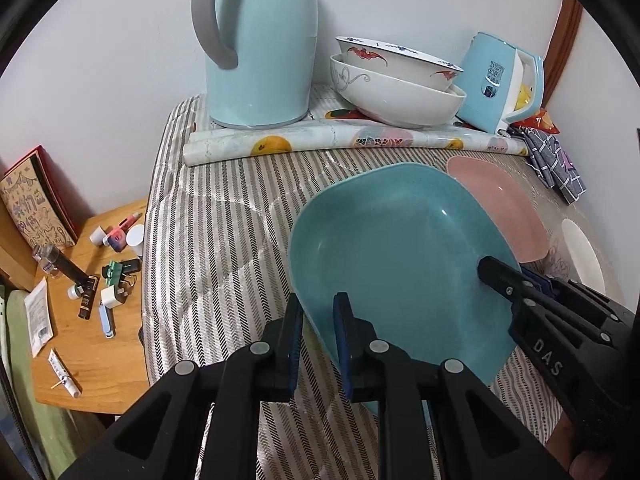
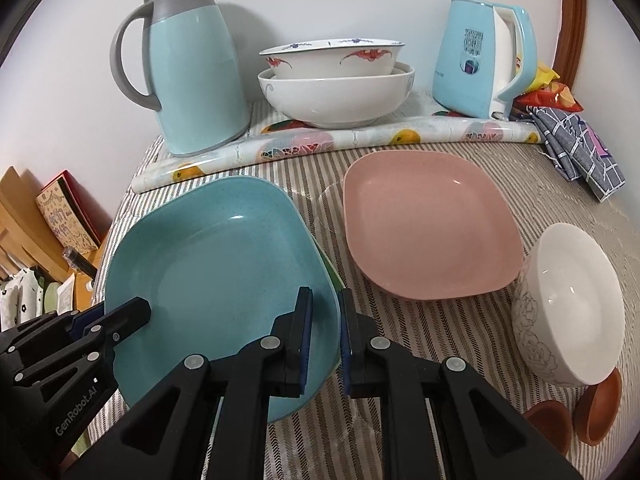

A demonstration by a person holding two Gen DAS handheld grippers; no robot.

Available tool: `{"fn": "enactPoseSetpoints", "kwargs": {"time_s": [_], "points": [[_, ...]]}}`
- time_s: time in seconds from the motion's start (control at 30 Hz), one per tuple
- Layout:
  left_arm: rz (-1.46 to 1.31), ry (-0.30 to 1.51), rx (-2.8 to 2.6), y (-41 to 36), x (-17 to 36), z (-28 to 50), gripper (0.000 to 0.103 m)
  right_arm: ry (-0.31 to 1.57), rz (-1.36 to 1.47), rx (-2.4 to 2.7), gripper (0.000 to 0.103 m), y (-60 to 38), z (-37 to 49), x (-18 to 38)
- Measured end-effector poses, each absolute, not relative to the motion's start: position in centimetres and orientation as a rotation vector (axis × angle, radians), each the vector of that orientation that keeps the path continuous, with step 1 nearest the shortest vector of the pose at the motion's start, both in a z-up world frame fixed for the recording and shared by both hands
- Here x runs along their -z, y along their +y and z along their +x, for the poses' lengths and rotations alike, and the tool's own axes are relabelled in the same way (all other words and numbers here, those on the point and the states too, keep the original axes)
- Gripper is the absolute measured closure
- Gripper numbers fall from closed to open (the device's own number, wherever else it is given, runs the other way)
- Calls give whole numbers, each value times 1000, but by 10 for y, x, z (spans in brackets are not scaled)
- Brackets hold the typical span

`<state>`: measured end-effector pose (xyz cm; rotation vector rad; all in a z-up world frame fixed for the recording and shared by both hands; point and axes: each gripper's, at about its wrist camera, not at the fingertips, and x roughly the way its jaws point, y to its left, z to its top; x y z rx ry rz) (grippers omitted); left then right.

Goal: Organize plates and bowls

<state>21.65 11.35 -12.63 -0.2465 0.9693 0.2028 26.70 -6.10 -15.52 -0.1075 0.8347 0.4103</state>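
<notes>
Both grippers were clamped on the teal plate [image 2: 224,276]: left gripper [image 1: 318,340] on its left rim, right gripper [image 2: 325,336] on its right rim. The pink plate [image 2: 430,224] lay to its right on the counter [image 2: 420,328], nearer the right gripper.

Teal squarish plate [image 2: 224,264] tilted, rim between both grippers' fingers. Pink plate [image 2: 430,224] flat, ahead of right gripper [image 2: 325,340]. White floral bowl [image 2: 572,308] tipped, further right. Two stacked bowls [image 2: 336,84] far ahead.
</notes>
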Motion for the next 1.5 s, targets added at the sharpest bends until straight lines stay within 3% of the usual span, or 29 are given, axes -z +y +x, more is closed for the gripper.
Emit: {"fn": "enactPoseSetpoints", "kwargs": {"time_s": [0.17,0.33,0.67,0.73,0.9,1.13,1.2,1.5], "points": [[-267,972,-198,116,127,216,85,837,-118,-418,89,-59,269,156],[-264,956,-212,118,122,213,77,827,-137,-406,89,-59,269,155],[-279,957,-207,121,118,210,76,815,-128,-384,88,-68,263,147],[-274,955,-204,118,116,210,76,815,-122,-378,85,-71,260,144],[-266,938,-192,112,105,207,76,789,-108,-363,66,-84,251,131],[-259,898,-176,97,88,206,76,758,-87,-352,60,-110,239,112],[-260,889,-176,93,84,207,76,750,-88,-336,50,-119,236,107],[-220,857,-160,71,64,215,76,710,-49,-285,43,-153,231,90]]}}
